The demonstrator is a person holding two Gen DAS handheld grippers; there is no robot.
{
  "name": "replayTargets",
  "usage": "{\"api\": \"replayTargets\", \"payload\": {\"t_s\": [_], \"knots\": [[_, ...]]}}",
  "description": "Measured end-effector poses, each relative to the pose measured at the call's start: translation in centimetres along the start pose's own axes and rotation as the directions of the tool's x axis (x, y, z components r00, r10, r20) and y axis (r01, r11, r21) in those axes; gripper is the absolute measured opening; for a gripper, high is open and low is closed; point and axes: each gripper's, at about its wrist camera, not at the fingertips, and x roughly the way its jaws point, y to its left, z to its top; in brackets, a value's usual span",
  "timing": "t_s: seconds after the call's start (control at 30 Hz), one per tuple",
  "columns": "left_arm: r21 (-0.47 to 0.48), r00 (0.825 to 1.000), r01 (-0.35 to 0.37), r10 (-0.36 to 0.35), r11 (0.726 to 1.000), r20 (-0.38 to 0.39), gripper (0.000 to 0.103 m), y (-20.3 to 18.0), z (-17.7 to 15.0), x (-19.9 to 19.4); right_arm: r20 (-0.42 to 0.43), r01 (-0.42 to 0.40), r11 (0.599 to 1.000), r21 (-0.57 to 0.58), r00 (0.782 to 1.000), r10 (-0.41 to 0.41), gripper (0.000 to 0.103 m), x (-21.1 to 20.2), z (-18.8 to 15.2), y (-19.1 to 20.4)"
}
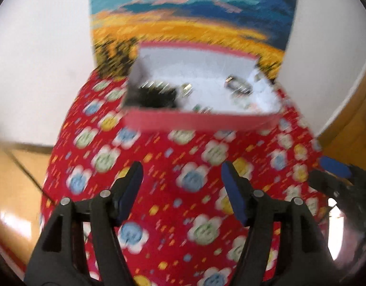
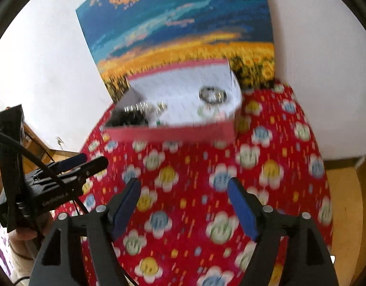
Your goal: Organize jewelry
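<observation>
- A red tablecloth with smiling flower prints (image 1: pixel 183 190) covers a table standing against a white wall, where a painting of a yellow field under a blue sky (image 1: pixel 195 12) leans.
- Left wrist view: the left gripper (image 1: pixel 181 174) hovers above the cloth with its blue-padded fingers (image 1: pixel 133 190) spread, holding nothing. Beyond it, a shallow pink cardboard box with a white inside (image 1: pixel 199 119) holds blurred silver jewelry (image 1: pixel 237 87) and a dark piece (image 1: pixel 154 96).
- Right wrist view: the right gripper (image 2: pixel 184 187) is also spread wide and empty, near the box's front wall; a silver ring-shaped piece (image 2: pixel 212 94) lies inside.
</observation>
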Motion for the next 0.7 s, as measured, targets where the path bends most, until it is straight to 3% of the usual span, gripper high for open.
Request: {"api": "replayTargets", "payload": {"t_s": [0.2, 0.47, 0.7], "knots": [[-0.006, 1.0, -0.018, 0.018, 1.0, -0.024, 0.065, -0.4, -3.0, 0.3, 0.027, 0.088, 0.996, 0.035, 0.996, -0.089, 0.077, 0.4, -4.5, 1.2], [-0.02, 1.0, 0.009, -0.009, 1.0, -0.009, 0.07, -0.5, -4.6, 0.4, 0.012, 0.104, 0.993, 0.047, 0.994, -0.105, 0.079, 2.3, -6.0, 1.2], [0.013, 0.999, -0.037, 0.037, 0.999, -0.006, 0.071, -0.9, -5.2, 0.7, 0.015, 0.179, 0.983, 0.037, 0.984, -0.18, 0.082, 3.2, -6.7, 1.6]]}}
